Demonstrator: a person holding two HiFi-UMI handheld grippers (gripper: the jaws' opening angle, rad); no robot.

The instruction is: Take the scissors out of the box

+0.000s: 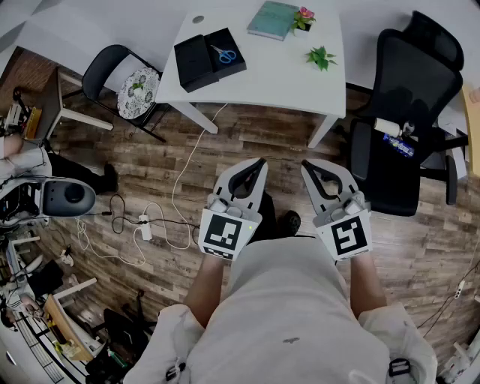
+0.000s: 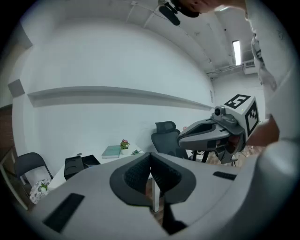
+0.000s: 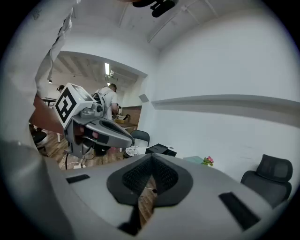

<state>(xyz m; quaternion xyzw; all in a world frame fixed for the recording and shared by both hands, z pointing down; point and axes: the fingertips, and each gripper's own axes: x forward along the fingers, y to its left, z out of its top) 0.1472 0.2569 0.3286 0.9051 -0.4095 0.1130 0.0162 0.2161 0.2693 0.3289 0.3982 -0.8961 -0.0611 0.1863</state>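
Blue-handled scissors (image 1: 223,54) lie in an open black box (image 1: 234,66) on the white table (image 1: 277,75) far ahead; what looks like the box's lid (image 1: 193,63) sits beside it on the left. Both grippers hang over the wooden floor, well short of the table. My left gripper (image 1: 257,163) is shut with nothing in its jaws, and so is my right gripper (image 1: 308,166). In the left gripper view the shut left gripper (image 2: 151,157) points toward the table, where the box (image 2: 77,165) shows small. The right gripper view shows the shut right gripper (image 3: 151,160) and the box (image 3: 159,149) in the distance.
A teal book (image 1: 271,19), a flower pot (image 1: 303,18) and a small green plant (image 1: 321,56) share the table. A black office chair (image 1: 409,112) stands at its right, and a chair with a patterned cushion (image 1: 135,90) at its left. Cables and a power strip (image 1: 145,225) lie on the floor.
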